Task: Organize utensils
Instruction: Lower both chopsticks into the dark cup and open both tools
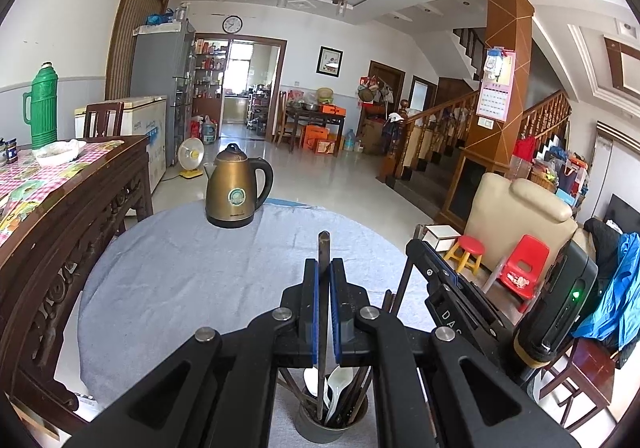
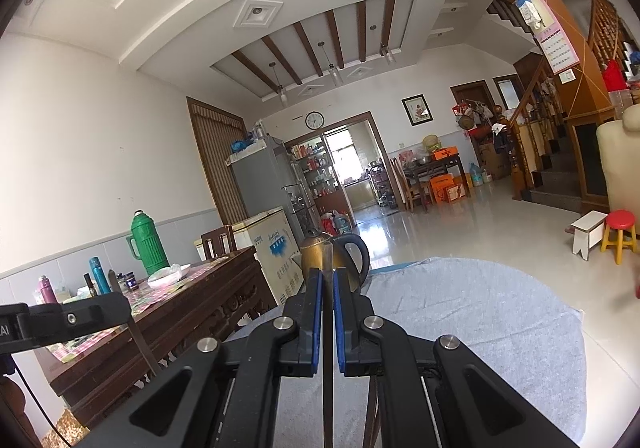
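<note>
My left gripper (image 1: 324,268) is shut on a dark chopstick (image 1: 323,248) that stands upright, its lower end reaching down into a grey utensil cup (image 1: 320,432). The cup stands on the round table right under the gripper and holds white spoons (image 1: 336,388) and more dark chopsticks. My right gripper (image 2: 327,276) is shut on another dark chopstick (image 2: 327,260), held upright above the table. The right gripper also shows in the left wrist view (image 1: 448,280), just right of the cup.
The round table carries a grey-blue cloth (image 1: 192,272). A bronze electric kettle (image 1: 236,189) stands at its far edge. A carved wooden sideboard (image 1: 60,215) with a green thermos (image 1: 42,105) stands to the left. A beige armchair (image 1: 516,215) and red stools stand to the right.
</note>
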{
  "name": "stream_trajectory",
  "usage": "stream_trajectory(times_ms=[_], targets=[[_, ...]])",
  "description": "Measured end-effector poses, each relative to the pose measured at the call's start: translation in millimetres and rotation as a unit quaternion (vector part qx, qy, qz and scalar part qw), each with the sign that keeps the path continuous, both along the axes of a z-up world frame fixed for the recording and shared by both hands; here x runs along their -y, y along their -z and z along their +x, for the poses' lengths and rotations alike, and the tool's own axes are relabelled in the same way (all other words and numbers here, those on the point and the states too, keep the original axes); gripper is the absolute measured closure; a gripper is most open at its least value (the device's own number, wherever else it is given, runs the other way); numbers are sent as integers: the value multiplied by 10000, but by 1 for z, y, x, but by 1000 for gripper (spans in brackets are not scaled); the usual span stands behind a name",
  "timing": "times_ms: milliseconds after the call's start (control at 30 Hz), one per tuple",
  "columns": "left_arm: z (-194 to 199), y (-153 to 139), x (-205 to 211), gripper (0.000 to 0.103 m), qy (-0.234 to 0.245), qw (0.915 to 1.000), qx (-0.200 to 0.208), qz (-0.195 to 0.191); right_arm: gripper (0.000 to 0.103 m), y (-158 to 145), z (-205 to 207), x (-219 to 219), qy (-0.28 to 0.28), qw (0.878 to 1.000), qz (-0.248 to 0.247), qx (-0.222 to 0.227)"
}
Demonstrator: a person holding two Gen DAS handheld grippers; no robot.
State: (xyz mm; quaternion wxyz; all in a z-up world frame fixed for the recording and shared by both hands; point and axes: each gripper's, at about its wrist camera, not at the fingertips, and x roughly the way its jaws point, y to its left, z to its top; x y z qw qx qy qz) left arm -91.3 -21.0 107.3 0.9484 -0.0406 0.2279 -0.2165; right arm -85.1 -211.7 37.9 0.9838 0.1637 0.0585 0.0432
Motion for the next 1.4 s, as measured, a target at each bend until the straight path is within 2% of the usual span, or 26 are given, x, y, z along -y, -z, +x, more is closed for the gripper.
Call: stream_trajectory(times_ms=[733, 1133, 1400], targets=[[14, 15, 9, 98, -79, 9994, -320, 123, 97, 22, -2, 0, -35, 9997, 24, -232], [26, 45, 5, 98, -24, 9961, -879, 121, 96, 44, -12, -1, -253, 9981, -21, -561], [24, 59, 8, 98, 57, 9938, -1103, 133, 96, 51, -22, -2, -399, 9969, -59, -681]])
